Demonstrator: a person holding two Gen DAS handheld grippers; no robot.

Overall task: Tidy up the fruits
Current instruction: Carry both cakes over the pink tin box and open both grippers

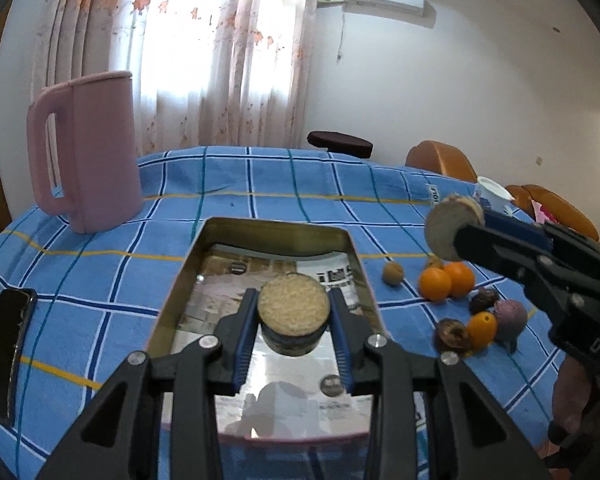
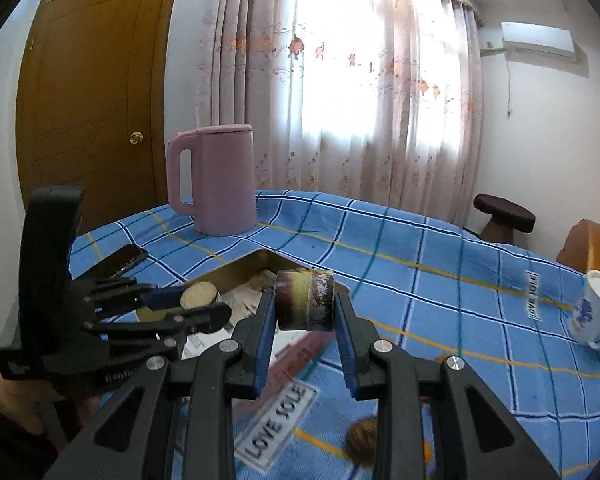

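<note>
- The blue checked tablecloth (image 1: 260, 184) is covering the whole table, and a pink jug (image 1: 88, 152) is standing upright at its far left, well apart from the fruit.
- A shallow metal tin (image 1: 204, 264) is lying open in the middle, its long axis running away from the left camera; printed paper is lining its floor.
- The left gripper (image 1: 294, 312) is hovering over the tin, fingers closed partway onto a sugarcane piece (image 1: 293, 305); its cut face is pointing up and its short axis is standing upright.
- The right gripper (image 2: 305, 306) is clamping a second sugarcane piece (image 2: 305, 300) across its two cut ends, so its axis is lying sideways, level, above the tin's near corner.
- Both pieces are looking stiff, fibrous and fairly light; the waxy rind is probably slippery, so gripping across the flat ends, or squarely on the sides, seems safest.
- The loose fruits (image 1: 460, 304), namely oranges, a kumquat and dark wrinkled ones, are clustering on the cloth right of the tin; being round, they are likely to roll.
</note>
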